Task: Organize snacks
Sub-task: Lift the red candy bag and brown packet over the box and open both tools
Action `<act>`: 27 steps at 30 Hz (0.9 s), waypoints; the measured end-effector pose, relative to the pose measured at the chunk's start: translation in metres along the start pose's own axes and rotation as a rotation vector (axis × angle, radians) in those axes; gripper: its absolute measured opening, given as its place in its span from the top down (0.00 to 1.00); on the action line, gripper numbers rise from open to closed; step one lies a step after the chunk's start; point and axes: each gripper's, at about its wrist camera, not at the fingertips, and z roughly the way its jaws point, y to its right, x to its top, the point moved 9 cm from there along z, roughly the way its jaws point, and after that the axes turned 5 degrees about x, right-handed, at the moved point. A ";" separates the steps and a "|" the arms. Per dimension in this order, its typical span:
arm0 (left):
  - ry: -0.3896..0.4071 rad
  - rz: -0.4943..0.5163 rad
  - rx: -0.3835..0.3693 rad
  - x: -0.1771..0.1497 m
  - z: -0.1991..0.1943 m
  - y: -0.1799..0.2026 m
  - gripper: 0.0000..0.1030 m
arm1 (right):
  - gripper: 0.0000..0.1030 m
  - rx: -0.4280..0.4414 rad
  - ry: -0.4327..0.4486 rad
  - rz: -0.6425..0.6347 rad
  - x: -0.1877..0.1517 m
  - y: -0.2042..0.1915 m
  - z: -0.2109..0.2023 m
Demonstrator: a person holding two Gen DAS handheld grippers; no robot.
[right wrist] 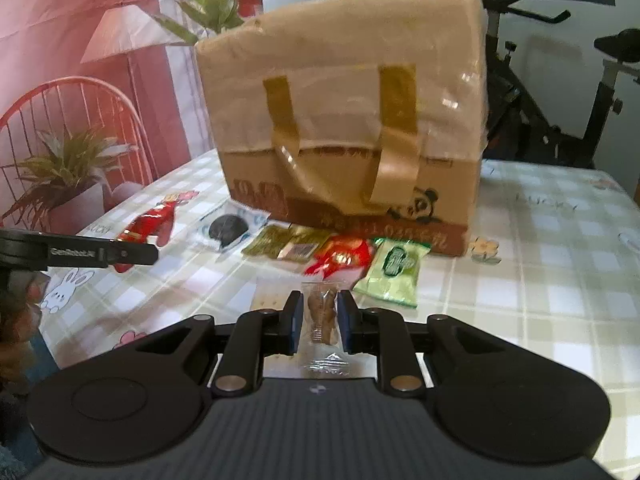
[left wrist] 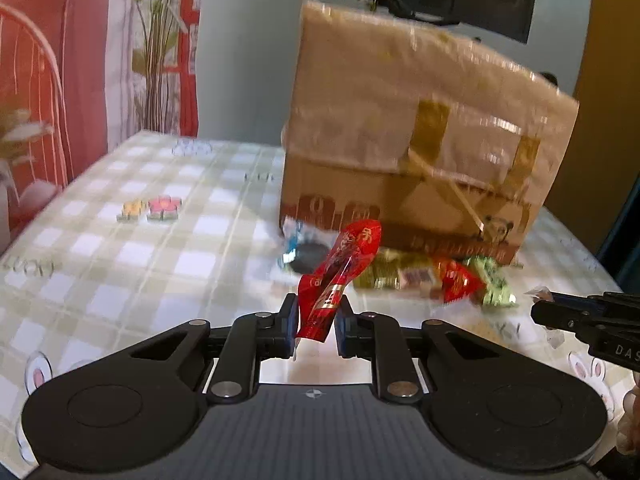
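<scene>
Checked tablecloth point(left wrist: 120, 240), left fingers point(left wrist: 289, 312) pinching red snack wrapper point(left wrist: 340, 276), right fingers point(right wrist: 294, 312) clamping clear biscuit packet point(right wrist: 322, 320)

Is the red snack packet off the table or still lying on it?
Off the table. The left tool is shut on the red snack packet, which sticks up tilted between the pads above the checked tablecloth.

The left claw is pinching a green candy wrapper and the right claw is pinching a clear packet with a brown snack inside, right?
Not quite. In the left wrist view the left gripper is pinching a red wrapper, not a green one. The rest is right: the right wrist view shows the right gripper shut on a clear packet with a brown snack inside.
</scene>
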 end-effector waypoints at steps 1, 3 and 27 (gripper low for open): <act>0.014 -0.002 -0.002 0.007 -0.003 -0.001 0.81 | 0.80 -0.003 0.010 -0.001 0.005 0.001 -0.002; 0.039 -0.012 -0.011 0.020 -0.008 -0.003 0.81 | 0.80 -0.011 0.034 -0.003 0.018 0.005 -0.007; 0.226 -0.011 -0.121 0.163 -0.045 0.021 0.80 | 0.80 -0.029 0.289 -0.136 0.183 0.002 -0.031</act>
